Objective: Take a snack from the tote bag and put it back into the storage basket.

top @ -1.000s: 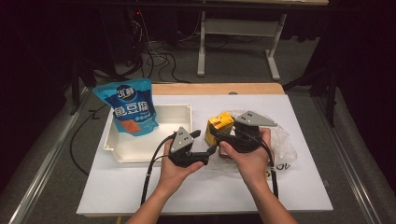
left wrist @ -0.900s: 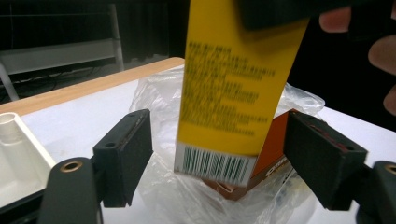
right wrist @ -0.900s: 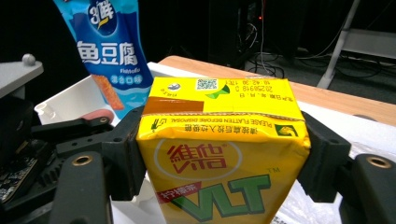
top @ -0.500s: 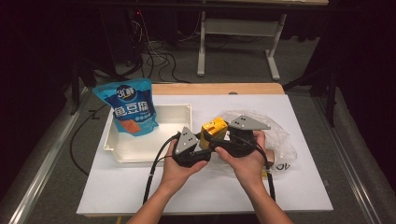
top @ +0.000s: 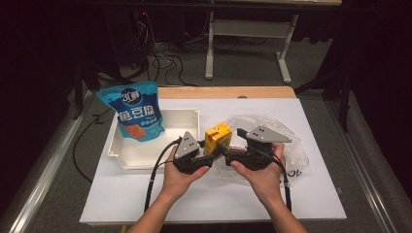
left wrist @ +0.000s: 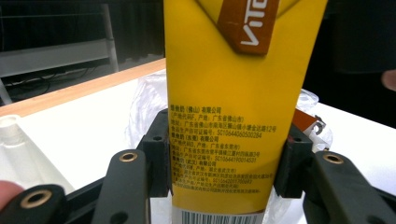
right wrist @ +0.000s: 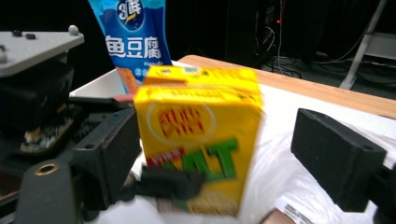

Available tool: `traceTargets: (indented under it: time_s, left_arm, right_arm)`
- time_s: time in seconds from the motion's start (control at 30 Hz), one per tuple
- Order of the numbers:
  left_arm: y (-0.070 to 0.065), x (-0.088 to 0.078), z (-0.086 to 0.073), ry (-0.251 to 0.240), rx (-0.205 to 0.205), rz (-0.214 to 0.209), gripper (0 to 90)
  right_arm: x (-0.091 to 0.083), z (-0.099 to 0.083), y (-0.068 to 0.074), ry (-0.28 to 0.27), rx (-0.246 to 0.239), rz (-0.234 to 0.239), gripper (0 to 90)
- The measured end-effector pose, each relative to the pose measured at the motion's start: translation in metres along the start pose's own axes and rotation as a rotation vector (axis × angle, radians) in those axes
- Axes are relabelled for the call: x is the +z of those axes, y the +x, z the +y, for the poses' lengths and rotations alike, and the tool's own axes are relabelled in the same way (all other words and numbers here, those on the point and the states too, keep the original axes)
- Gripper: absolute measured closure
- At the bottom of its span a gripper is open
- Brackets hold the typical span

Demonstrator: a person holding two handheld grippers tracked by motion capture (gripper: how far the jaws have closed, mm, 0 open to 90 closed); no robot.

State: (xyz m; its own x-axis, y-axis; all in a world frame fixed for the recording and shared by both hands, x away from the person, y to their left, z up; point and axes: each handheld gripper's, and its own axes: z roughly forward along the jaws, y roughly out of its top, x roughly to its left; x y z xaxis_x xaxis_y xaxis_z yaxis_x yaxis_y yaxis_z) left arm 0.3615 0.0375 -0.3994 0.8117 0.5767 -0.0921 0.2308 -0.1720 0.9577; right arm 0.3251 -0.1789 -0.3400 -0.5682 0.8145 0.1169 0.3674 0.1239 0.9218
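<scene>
L claw pads clamp yellow carton; R claw open beside it.

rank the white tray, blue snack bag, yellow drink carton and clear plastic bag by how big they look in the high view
1. white tray
2. clear plastic bag, close to the tray and partly hidden by the grippers, so unsure
3. blue snack bag
4. yellow drink carton
</scene>
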Motion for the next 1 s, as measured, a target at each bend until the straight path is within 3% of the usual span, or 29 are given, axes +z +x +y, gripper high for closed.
traceTargets:
  time_s: [0.3, 0.5, 0.77, 1.0]
  left_arm:
    - [0.012, -0.007, -0.002, -0.004, -0.023, 0.035, 50.8]
    - [0.023, -0.016, -0.001, -0.019, -0.04, 0.072, 50.8]
    - [0.043, -0.026, -0.001, -0.037, -0.07, 0.123, 50.9]
    - [0.06, -0.032, -0.004, -0.044, -0.086, 0.174, 50.8]
  right_arm:
    - [-0.03, -0.014, -0.024, -0.008, 0.011, -0.034, 16.7]
    - [-0.05, -0.039, -0.048, 0.009, 0.012, -0.091, 17.7]
    - [-0.073, -0.076, -0.078, 0.035, 0.066, -0.152, 17.5]
    - [-0.092, -0.086, -0.089, 0.033, 0.064, -0.181, 17.3]
